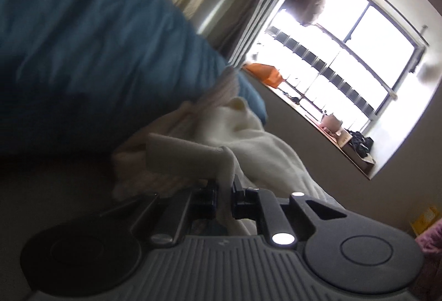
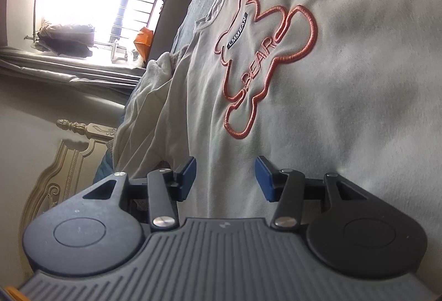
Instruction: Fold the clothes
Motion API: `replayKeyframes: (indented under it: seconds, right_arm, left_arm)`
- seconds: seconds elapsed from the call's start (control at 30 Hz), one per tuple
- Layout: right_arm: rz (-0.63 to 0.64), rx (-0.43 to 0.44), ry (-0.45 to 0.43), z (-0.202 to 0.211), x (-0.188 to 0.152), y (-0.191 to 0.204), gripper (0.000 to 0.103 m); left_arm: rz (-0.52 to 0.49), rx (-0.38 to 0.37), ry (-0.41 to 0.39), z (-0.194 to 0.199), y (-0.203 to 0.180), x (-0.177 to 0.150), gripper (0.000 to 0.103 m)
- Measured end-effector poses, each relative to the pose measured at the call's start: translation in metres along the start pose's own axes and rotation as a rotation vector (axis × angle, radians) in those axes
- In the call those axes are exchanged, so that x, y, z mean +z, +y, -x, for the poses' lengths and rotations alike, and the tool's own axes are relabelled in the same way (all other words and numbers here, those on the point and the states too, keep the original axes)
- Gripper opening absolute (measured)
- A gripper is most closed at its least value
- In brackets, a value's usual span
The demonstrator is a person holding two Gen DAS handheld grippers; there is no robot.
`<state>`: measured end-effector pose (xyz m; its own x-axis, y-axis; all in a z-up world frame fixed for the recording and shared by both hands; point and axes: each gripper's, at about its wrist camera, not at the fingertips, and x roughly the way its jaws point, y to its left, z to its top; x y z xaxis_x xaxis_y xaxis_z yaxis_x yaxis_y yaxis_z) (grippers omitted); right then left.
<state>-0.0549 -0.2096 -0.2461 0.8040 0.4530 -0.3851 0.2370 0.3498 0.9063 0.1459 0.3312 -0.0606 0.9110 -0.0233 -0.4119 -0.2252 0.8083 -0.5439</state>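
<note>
On the bed (image 1: pixel 83 38), the soft, light sweatshirt (image 2: pixel 345 52) lay spread; right tongs (image 2: pixel 226 176) gaped empty over it, left tongs (image 1: pixel 224 185) pinched its cream edge, the best hold.

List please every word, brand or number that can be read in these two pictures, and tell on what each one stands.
"BEAR": stitched in pink inside the bear outline on the cream sweatshirt.
"LMMBEAN", as far as I can read it: small dark label inside the same outline; the letters are tiny, so the spelling is uncertain.
Left wrist view: no text can be read; the yellow item is too blurred.
</note>
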Motion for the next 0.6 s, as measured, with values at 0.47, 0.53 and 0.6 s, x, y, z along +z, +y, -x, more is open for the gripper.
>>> replayKeyframes:
  seconds: [0.47,0.53,0.6]
  right_arm:
    - [-0.005,-0.007,-0.007,-0.004,-0.001,0.000,0.047]
    - [-0.007,-0.006,-0.007,-0.004,-0.001,0.000,0.047]
    - [-0.008,-0.005,-0.007,-0.004,-0.001,0.000,0.047]
  left_arm:
    - [0.002,0.181,0.163,0.002,0.072,-0.072,0.041]
    - [0.022,0.199,0.182,0.006,0.081,-0.071,0.053]
    - [0.042,0.216,0.201,0.010,0.090,-0.070,0.056]
